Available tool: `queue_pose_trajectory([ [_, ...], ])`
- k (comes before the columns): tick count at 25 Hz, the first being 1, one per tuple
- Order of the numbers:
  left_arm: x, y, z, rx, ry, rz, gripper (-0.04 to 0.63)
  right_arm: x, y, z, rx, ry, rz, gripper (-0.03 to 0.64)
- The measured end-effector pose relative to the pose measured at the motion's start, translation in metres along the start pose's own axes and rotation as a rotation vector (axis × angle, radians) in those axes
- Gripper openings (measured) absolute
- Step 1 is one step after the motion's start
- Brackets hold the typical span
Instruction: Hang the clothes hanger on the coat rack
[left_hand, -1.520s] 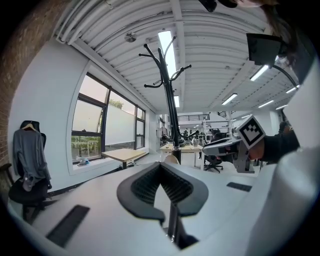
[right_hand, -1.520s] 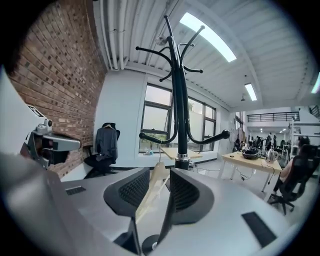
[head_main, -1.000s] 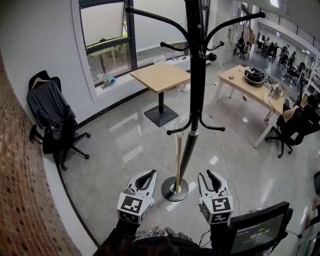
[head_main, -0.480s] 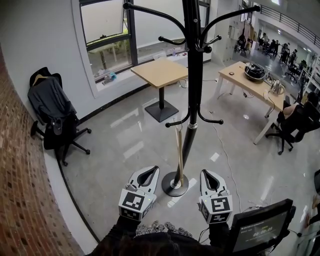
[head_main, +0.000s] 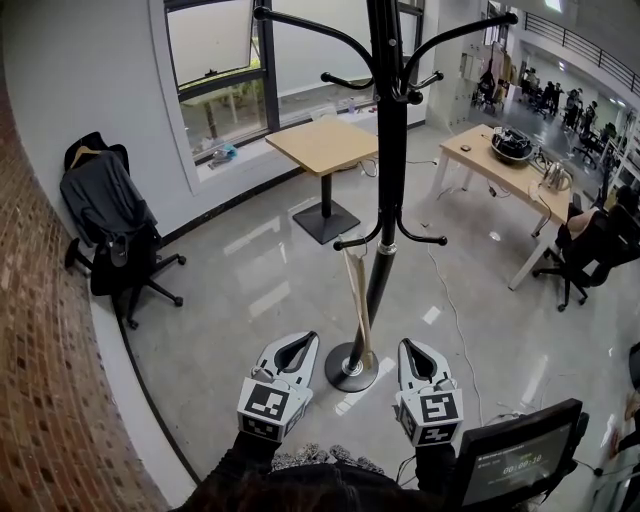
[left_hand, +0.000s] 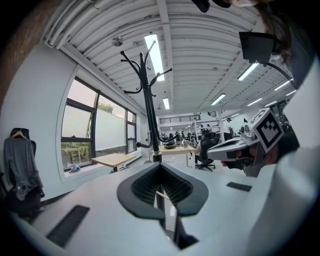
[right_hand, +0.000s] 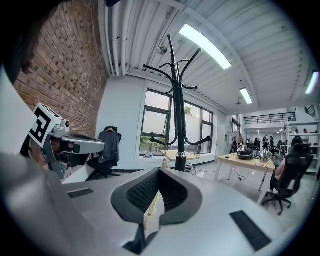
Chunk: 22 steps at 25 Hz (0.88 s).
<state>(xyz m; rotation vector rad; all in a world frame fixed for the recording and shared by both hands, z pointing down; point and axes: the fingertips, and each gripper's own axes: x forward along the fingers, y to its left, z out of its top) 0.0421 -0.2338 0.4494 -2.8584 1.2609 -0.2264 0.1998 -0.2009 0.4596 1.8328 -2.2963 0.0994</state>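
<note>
One tall black metal coat rack (head_main: 390, 150) stood on the glossy grey floor (head_main: 250, 290), a pale wooden clothes hanger (head_main: 355, 290) dangling edge-on from its lower hook (head_main: 345, 243). Probably light, stiff and smooth, the hanger looked best gripped at its neck. Left gripper (head_main: 305, 342) and right gripper (head_main: 410, 348) hovered low before the rack, both clenched on nothing

Open-plan office. A long wooden surface (head_main: 500, 170) on white legs, a jacket-draped swivel chair (head_main: 112, 262), a square pedestal table (head_main: 322, 148) and a black coat rack (head_main: 385, 150) stand on a polished grey floor (head_main: 250, 290). Beyond, people sit at further workstations (head_main: 548, 95) under ceiling strip lights (left_hand: 154, 47). A brick wall (head_main: 40, 380) and large windows (head_main: 215, 60) bound the near side.
</note>
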Motion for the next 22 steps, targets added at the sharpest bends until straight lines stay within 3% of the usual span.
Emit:
queue_pose_trajectory([
  [22,0.002,0.011,0.000,-0.020,-0.007,0.019,0.006,0.010,-0.008,0.001,0.006,0.011,-0.007,0.008],
])
